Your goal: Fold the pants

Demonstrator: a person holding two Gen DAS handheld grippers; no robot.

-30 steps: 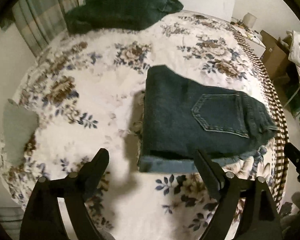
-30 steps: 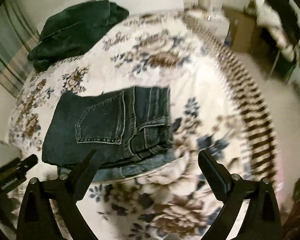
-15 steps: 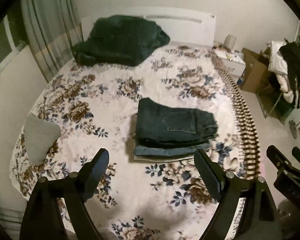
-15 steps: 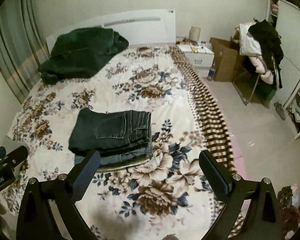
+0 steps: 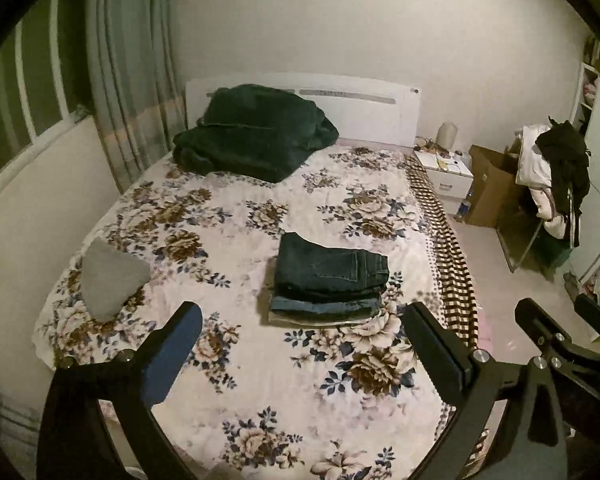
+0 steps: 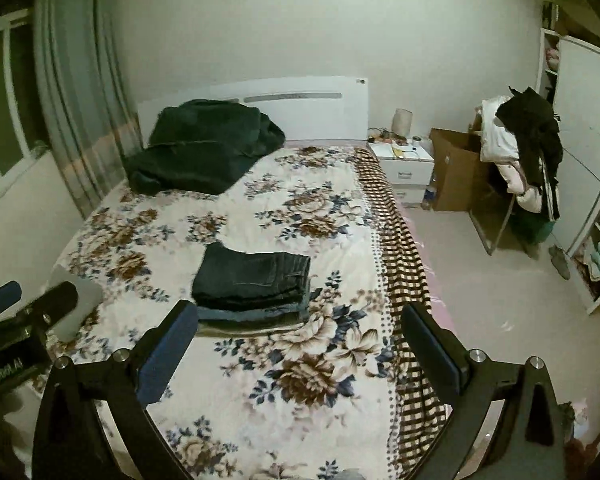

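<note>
A stack of folded jeans (image 5: 330, 278) lies on the floral bedspread (image 5: 228, 360), dark denim on top, lighter denim under it. It also shows in the right wrist view (image 6: 254, 284). My left gripper (image 5: 302, 328) is open and empty, held well back from the stack, above the bed's near part. My right gripper (image 6: 300, 326) is open and empty, also well back from the stack. Each gripper shows at the edge of the other's view.
A dark green blanket (image 5: 252, 136) is piled at the headboard. A grey pillow (image 5: 110, 276) lies at the bed's left edge. A nightstand (image 6: 404, 162), a cardboard box (image 6: 456, 168) and a clothes-laden chair (image 6: 524, 152) stand to the right on the floor.
Both grippers have pulled back and up from the folded jeans, which now look small and far. Both stay open and empty.
</note>
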